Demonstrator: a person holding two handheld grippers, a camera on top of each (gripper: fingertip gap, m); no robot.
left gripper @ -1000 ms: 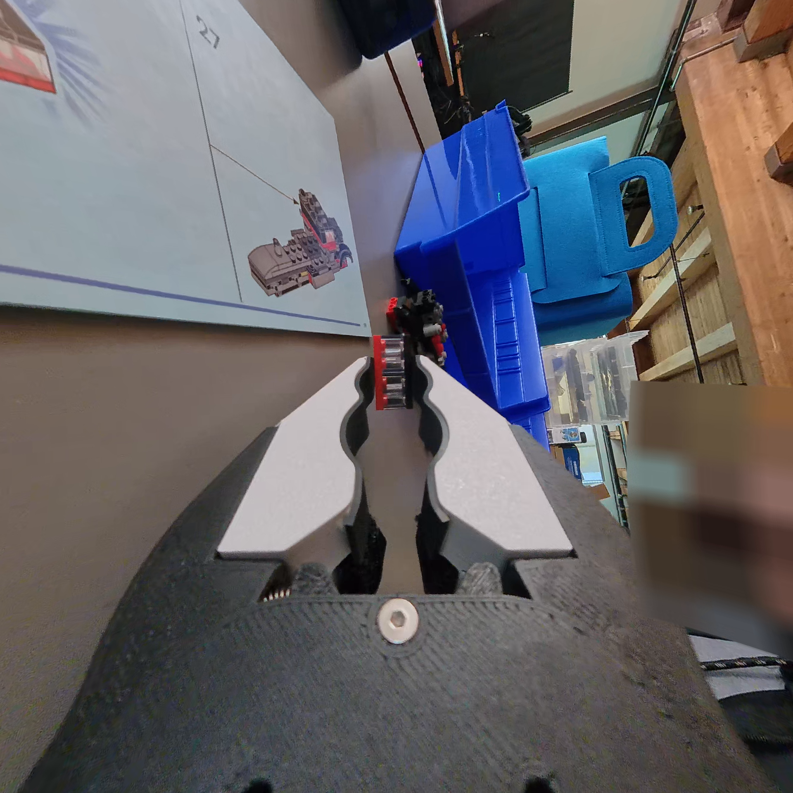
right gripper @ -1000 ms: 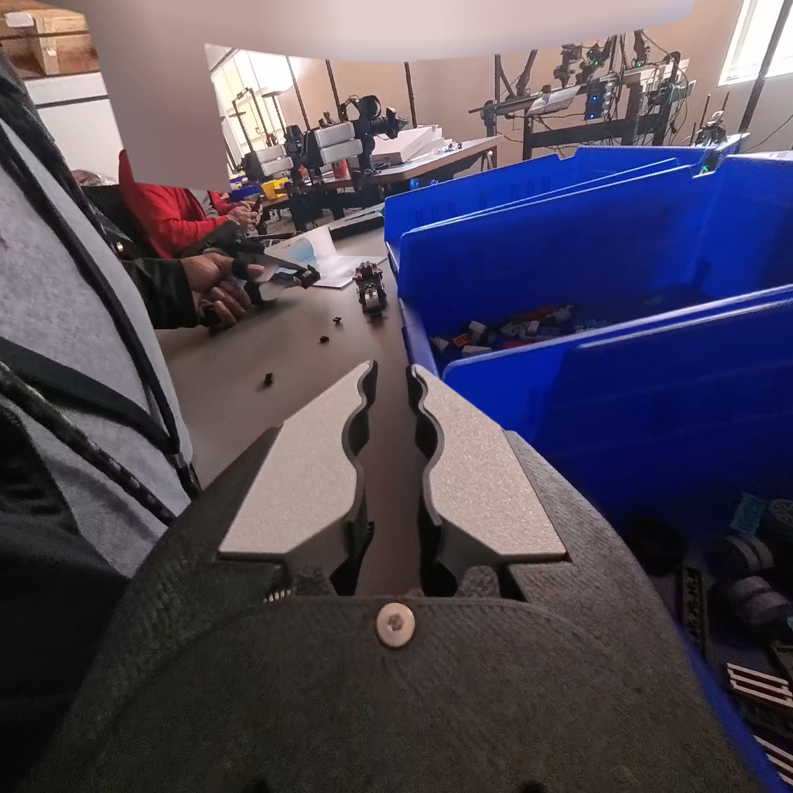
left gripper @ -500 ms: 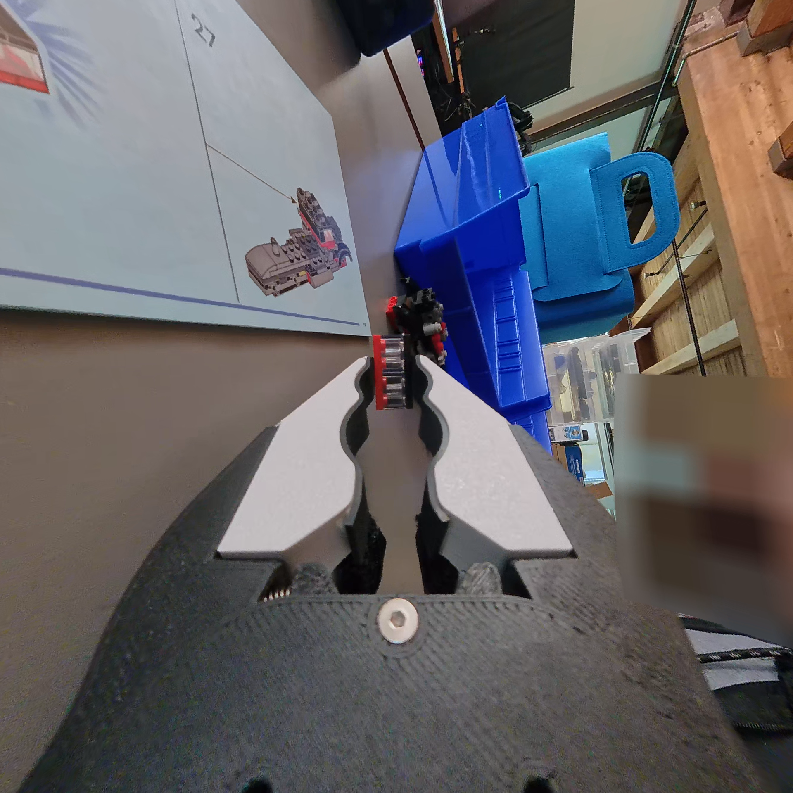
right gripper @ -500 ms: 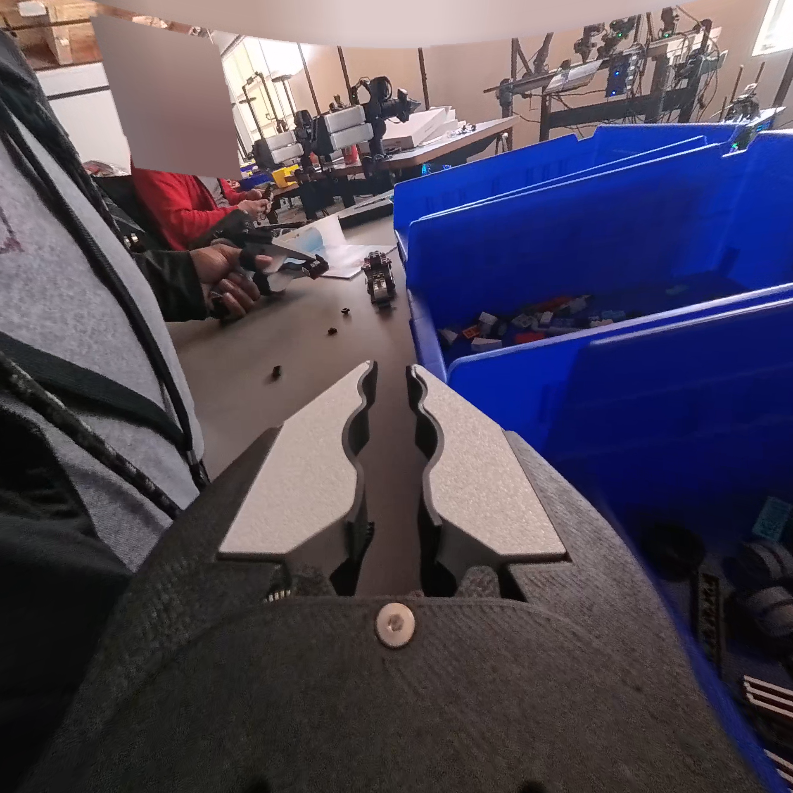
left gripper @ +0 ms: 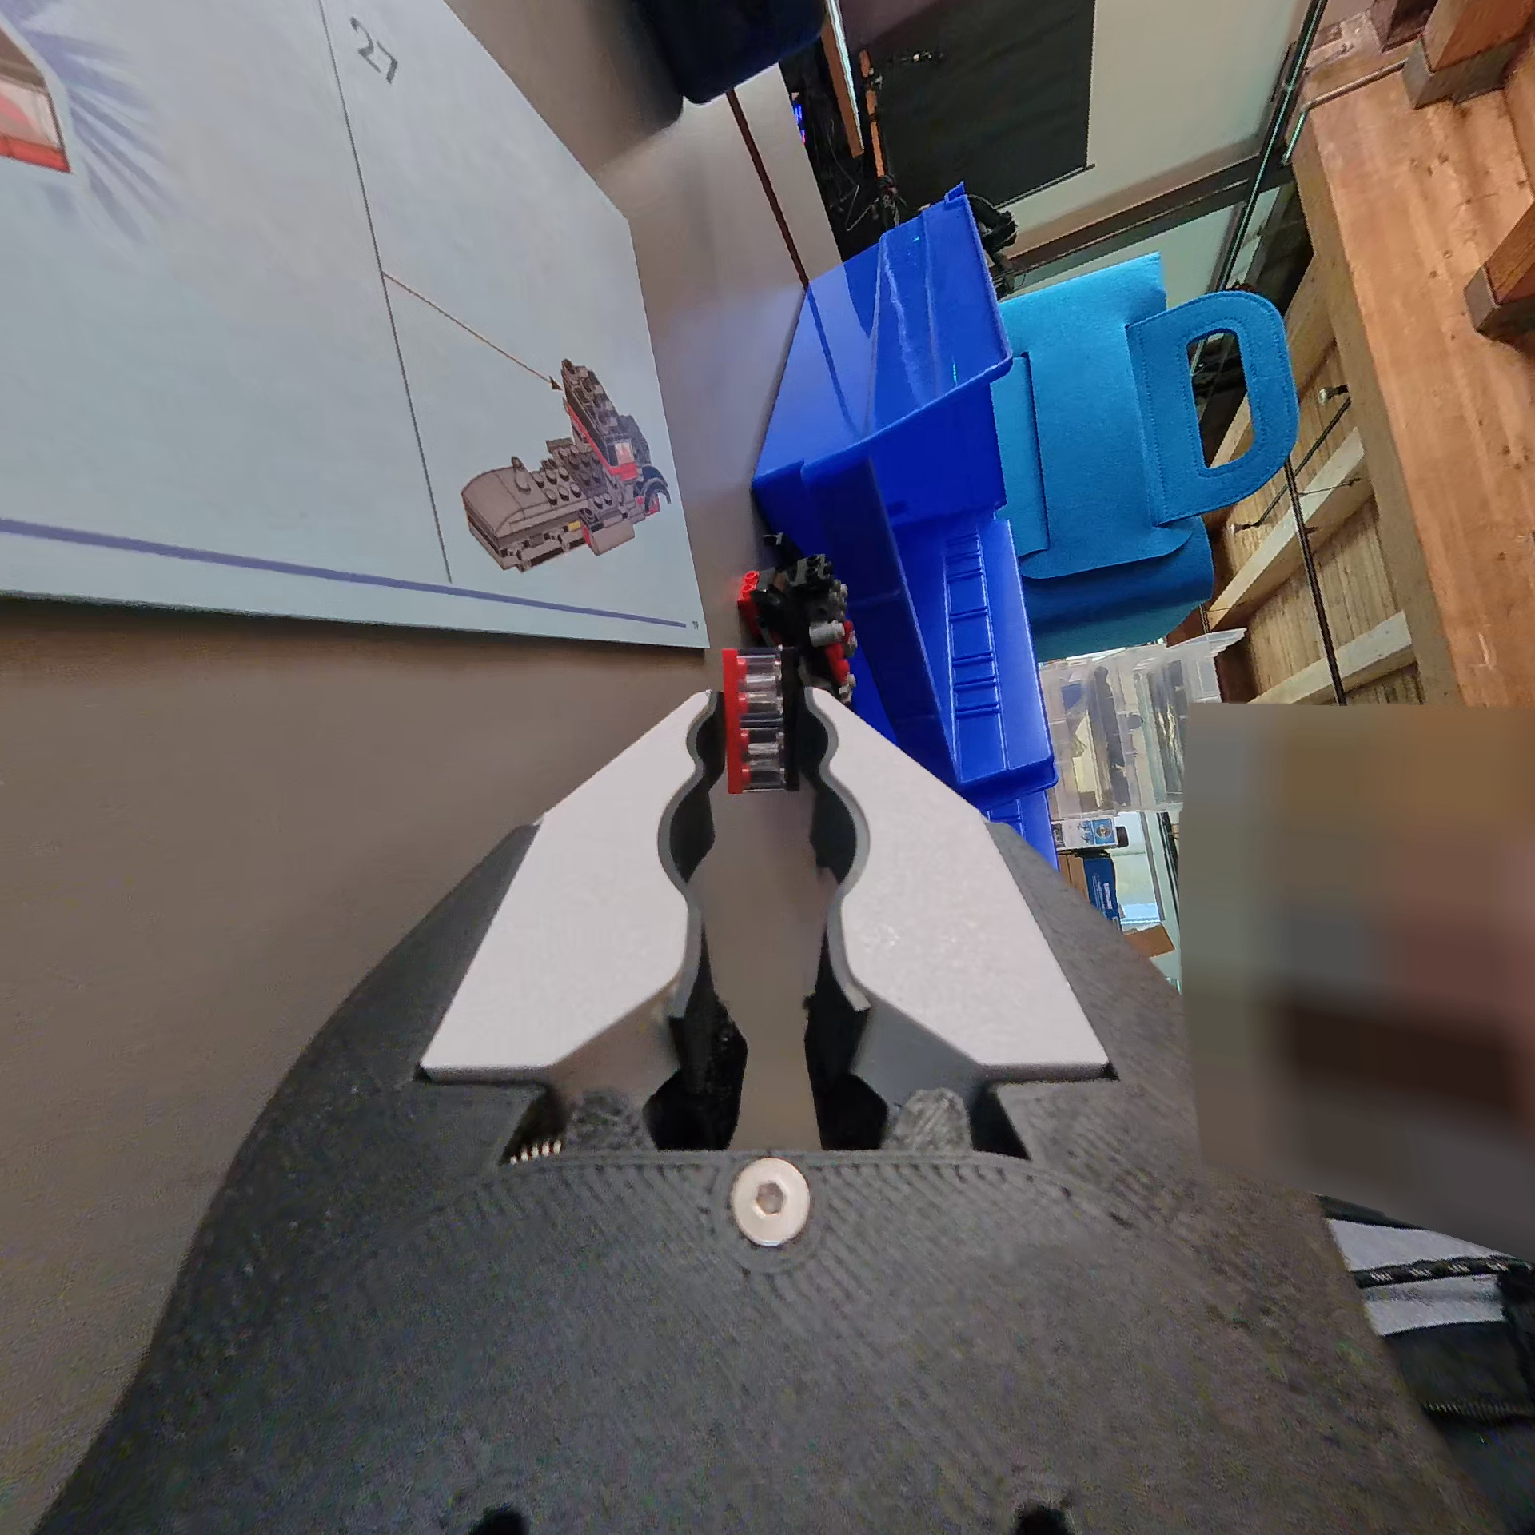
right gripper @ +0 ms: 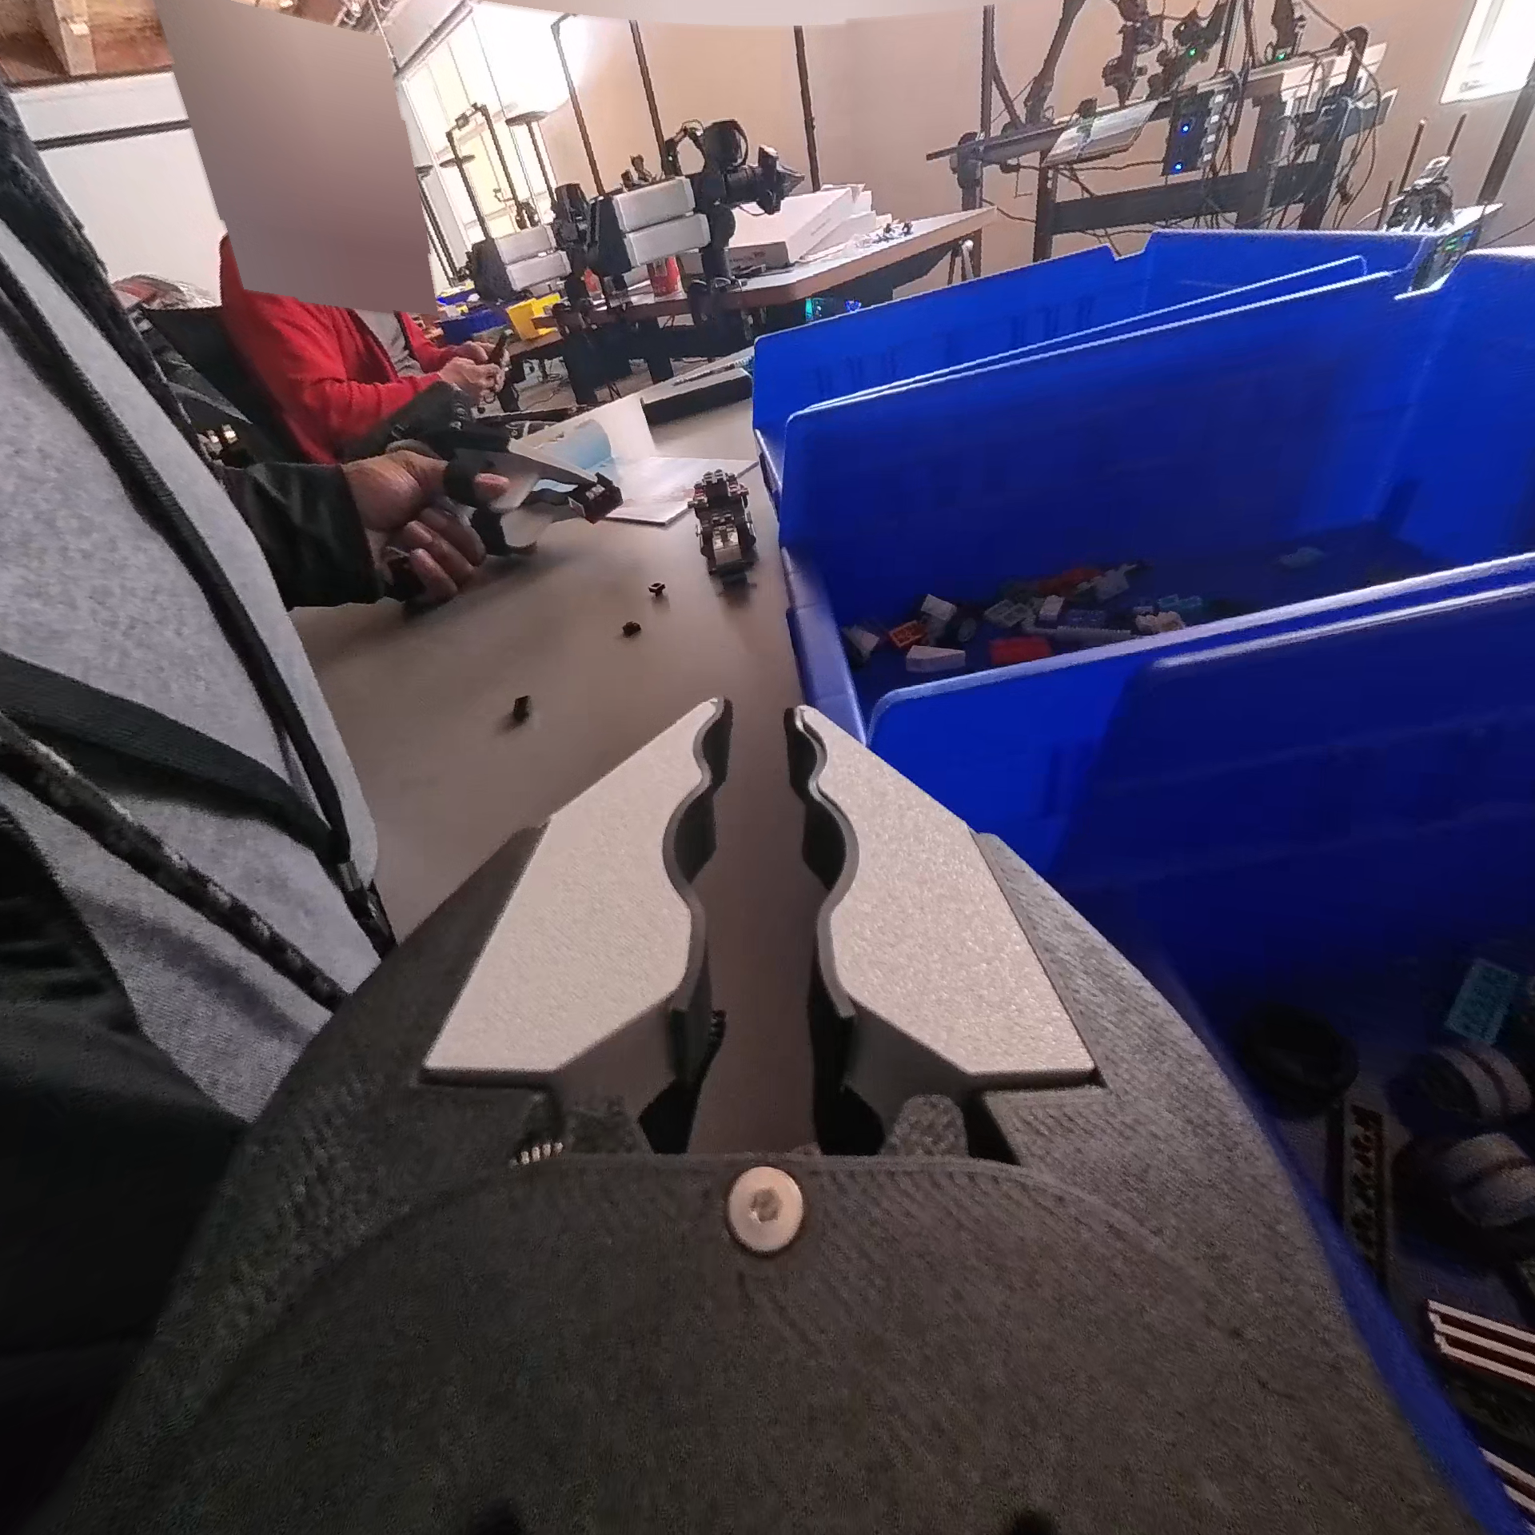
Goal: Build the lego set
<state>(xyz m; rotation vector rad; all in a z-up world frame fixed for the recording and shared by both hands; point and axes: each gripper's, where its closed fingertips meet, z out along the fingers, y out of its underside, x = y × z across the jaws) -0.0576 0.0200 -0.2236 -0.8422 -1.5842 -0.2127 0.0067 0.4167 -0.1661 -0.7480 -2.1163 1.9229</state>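
In the left wrist view my left gripper (left gripper: 760, 706) is shut on a small lego piece (left gripper: 757, 724) with a red plate, clear studs and a black side. It is held just above the brown table (left gripper: 249, 831). The partly built dark and red lego model (left gripper: 799, 610) sits just beyond it, against a blue bin (left gripper: 897, 465). In the right wrist view my right gripper (right gripper: 757, 718) is empty, jaws a narrow gap apart, over the table beside the bins. From there the model (right gripper: 723, 527) is far ahead, with the left gripper (right gripper: 581, 498) to its left.
The open instruction booklet (left gripper: 332, 332) lies left of the model. Three small dark pieces (right gripper: 519, 708) (right gripper: 631, 627) (right gripper: 658, 590) lie on the table. Blue bins line the right: one holds mixed bricks (right gripper: 1038, 615), the nearest holds wheels (right gripper: 1462, 1113). A person in red (right gripper: 316, 374) sits behind. Spacing between my two grippers at the tips: around 40 cm.
The right wrist view has drifted slightly along the bins. My left gripper holds the piece almost still near the model. Neither gripper has opened or shut.
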